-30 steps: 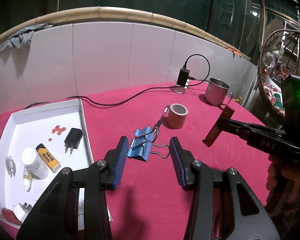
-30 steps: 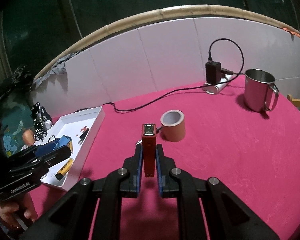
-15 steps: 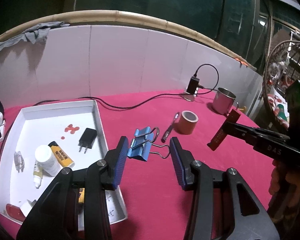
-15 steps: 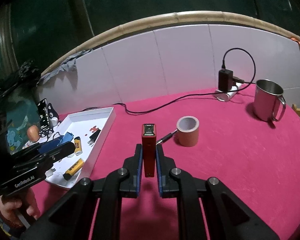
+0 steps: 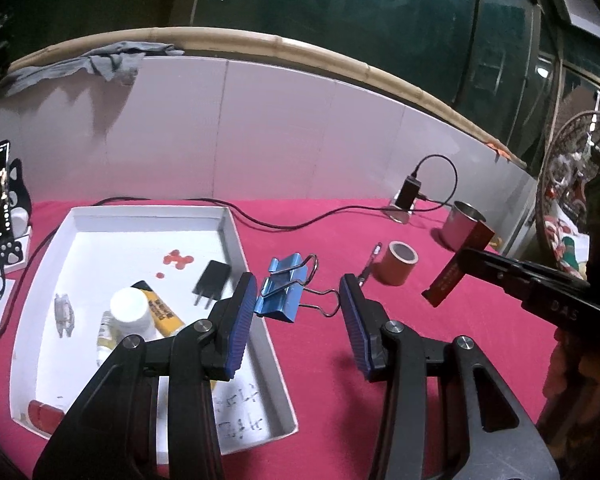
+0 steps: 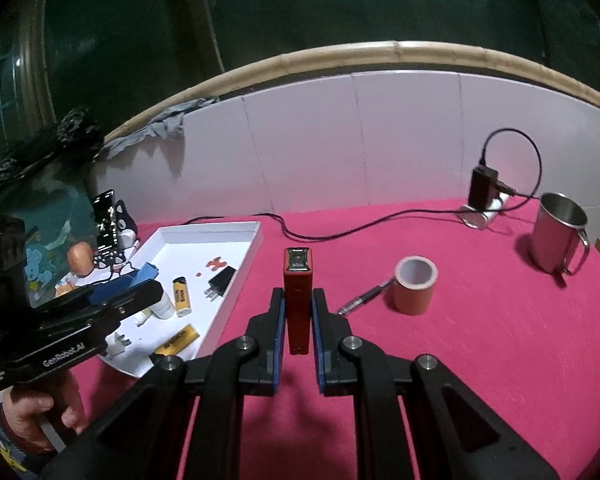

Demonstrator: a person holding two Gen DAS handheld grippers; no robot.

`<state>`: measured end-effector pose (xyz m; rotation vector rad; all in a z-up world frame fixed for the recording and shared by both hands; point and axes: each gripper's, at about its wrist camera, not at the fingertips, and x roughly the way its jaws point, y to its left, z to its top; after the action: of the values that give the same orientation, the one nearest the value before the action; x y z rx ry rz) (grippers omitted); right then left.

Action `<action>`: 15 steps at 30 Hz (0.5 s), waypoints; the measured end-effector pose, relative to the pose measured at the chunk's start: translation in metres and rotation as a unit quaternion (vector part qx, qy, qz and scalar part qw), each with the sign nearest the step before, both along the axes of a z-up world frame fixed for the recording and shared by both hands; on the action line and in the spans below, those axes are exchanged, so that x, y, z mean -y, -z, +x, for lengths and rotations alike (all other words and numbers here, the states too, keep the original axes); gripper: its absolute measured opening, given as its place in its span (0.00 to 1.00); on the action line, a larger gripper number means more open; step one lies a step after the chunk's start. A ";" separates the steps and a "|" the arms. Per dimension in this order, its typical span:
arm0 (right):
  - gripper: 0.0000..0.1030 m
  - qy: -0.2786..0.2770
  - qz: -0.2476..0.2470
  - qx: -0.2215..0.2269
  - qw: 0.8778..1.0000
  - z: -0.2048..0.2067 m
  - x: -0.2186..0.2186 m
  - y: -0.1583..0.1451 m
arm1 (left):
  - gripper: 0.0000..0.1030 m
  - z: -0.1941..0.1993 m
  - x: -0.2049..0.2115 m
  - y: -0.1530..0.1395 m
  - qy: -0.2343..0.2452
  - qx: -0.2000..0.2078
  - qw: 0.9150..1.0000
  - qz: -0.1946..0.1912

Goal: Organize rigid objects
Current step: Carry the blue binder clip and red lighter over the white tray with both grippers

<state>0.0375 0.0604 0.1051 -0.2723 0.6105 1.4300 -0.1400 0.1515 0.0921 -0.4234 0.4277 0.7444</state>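
In my left wrist view, the left gripper (image 5: 298,312) has its fingers partly open with a blue binder clip (image 5: 282,294) spanning the gap. The clip's body presses the left pad and its wire handle reaches to the right pad, so I read it as held across its length. Its long axis runs left to right between the fingers, folded body toward the left, wire loops toward the right. It hangs above the near right edge of the white tray (image 5: 228,232), which makes sense if I mean to drop it in with the charger plug (image 5: 214,286) and white bottle (image 5: 131,312) already there. At right, my right gripper (image 5: 466,258) carries a red box (image 5: 458,268), tilted, over the pink counter (image 5: 420,360).

In my right wrist view, the right gripper (image 6: 298,320) has its fingers closed tight on the red box (image 6: 298,300). The box stands with its long axis pointing away from me along the fingers, its far end face showing a dark window. It is held above the counter (image 6: 480,340), just right of the tray (image 6: 252,256). A tape roll (image 6: 414,290), pen (image 6: 364,300) and steel mug (image 6: 556,240) lie farther right, not yet sorted.
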 end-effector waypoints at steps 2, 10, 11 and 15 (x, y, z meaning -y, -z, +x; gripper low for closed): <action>0.10 -0.006 0.001 0.004 1.000 -0.006 -0.003 -0.002 | 0.41 -0.005 -0.002 -0.001 -0.005 0.004 1.000 -0.001; 0.10 -0.034 0.002 0.020 0.999 -0.029 -0.018 -0.009 | 0.41 -0.027 -0.011 -0.005 -0.029 0.021 0.999 -0.003; 0.10 -0.038 0.002 0.021 0.999 -0.032 -0.020 -0.010 | 0.41 -0.030 -0.012 -0.005 -0.032 0.023 0.999 -0.003; 0.10 -0.054 0.002 0.030 0.998 -0.045 -0.028 -0.013 | 0.41 -0.042 -0.018 -0.004 -0.047 0.031 0.998 -0.006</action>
<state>-0.0077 0.0881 0.1181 -0.3482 0.5515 1.5207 -0.1816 0.1698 0.0963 -0.4787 0.3563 0.8174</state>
